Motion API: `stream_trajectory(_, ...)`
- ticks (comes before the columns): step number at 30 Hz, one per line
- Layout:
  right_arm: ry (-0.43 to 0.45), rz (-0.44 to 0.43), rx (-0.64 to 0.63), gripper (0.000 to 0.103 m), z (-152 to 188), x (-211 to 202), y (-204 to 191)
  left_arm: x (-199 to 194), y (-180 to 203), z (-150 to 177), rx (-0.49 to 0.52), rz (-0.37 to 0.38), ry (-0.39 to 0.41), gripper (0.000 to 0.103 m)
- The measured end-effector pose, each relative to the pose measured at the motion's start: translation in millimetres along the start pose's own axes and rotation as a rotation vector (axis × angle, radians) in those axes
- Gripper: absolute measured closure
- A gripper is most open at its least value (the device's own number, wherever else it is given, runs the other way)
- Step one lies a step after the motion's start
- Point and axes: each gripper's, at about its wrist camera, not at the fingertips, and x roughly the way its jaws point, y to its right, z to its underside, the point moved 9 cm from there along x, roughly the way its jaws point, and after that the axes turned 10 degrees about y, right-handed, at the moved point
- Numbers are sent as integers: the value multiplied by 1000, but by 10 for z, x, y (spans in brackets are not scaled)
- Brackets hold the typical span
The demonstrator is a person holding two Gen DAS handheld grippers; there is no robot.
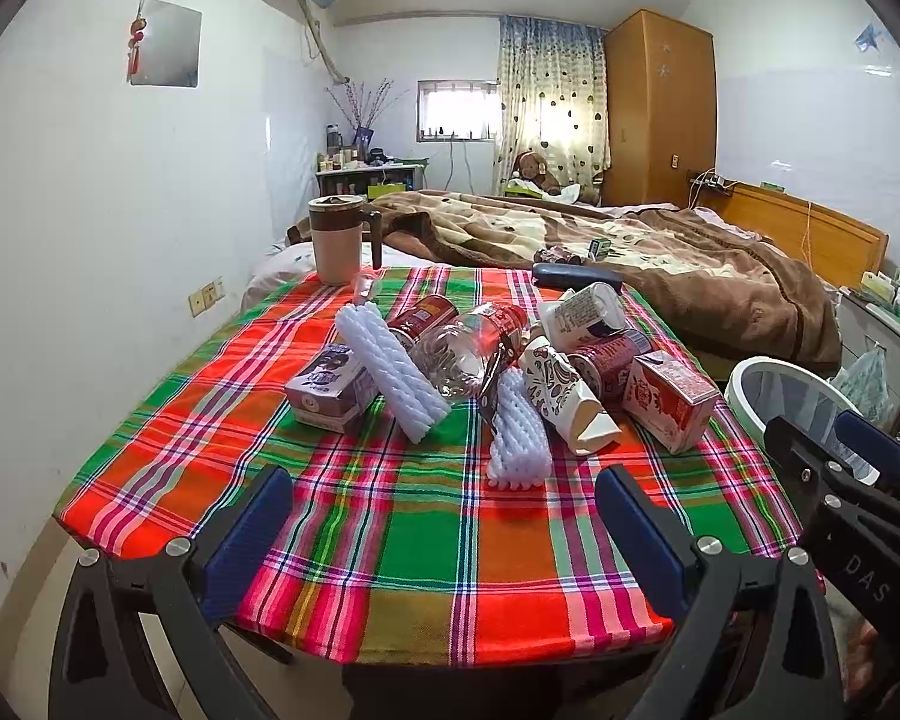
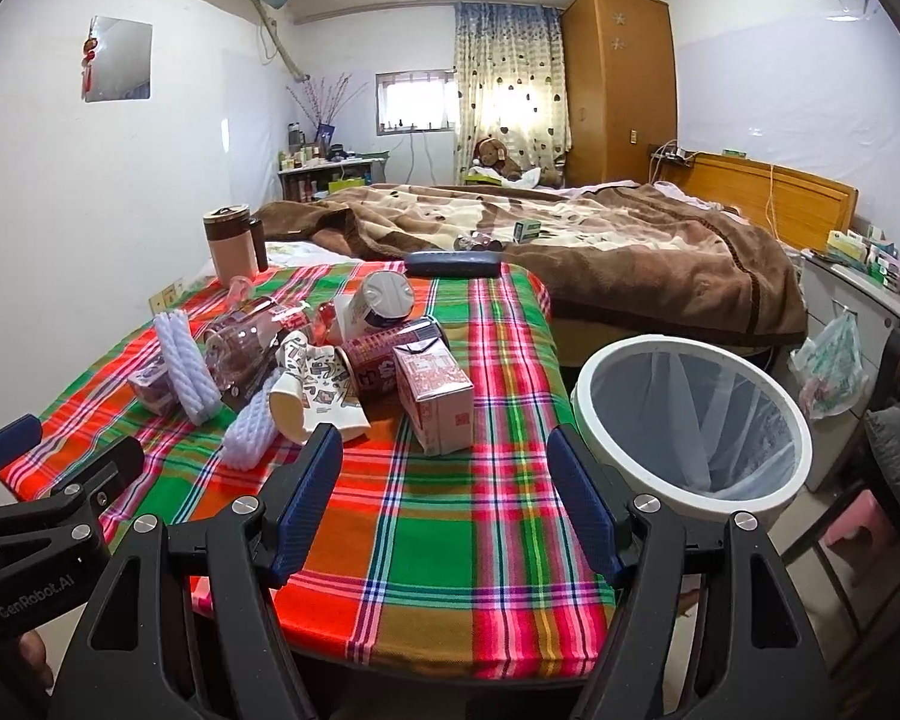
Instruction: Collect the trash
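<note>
A heap of trash lies mid-table on the plaid cloth [image 1: 426, 540]: a clear plastic bottle [image 1: 462, 354], two white foam nets [image 1: 390, 372], a purple carton [image 1: 330, 390], a red-and-white carton [image 1: 669, 399] [image 2: 435, 399], red cans [image 1: 606, 360], and crumpled paper cups [image 1: 564, 402]. A white bin [image 2: 690, 420] with a clear liner stands right of the table. My left gripper [image 1: 444, 498] hangs open over the near table edge, empty. In the right wrist view my right gripper [image 2: 444, 462] is open too, empty, just short of the red-and-white carton.
A lidded beige mug [image 1: 337, 240] and a dark case [image 1: 576, 276] sit at the table's far edge. Behind is a bed with a brown blanket [image 1: 630, 252]. A wardrobe [image 2: 621, 84] and a bedside unit [image 2: 858, 300] stand at the right.
</note>
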Motion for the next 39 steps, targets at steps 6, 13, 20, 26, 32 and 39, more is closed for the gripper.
stream_trajectory(6, -1, 5, -2, 31, 12, 1, -2, 5, -15, 2, -1, -1, -2, 1)
stream_trajectory(13, -1, 4, -2, 31, 11, 4, 2, 0, -19, 3, -2, -3, -3, 1)
stream_trajectory(20, -2, 5, -4, 31, 16, 4, 1, 0, -20, 3, -2, -2, -4, 1)
stream_trajectory(26, -2, 5, -4, 31, 17, 3, 2, 0, -20, 4, -2, -2, -4, 1)
stream_trajectory(32, -3, 5, -3, 31, 18, 3, 1, 3, -25, 8, -4, -3, -5, 1)
stream_trajectory(39, -3, 5, -3, 31, 18, 5, -3, 8, -34, 17, -3, -3, -9, 1)
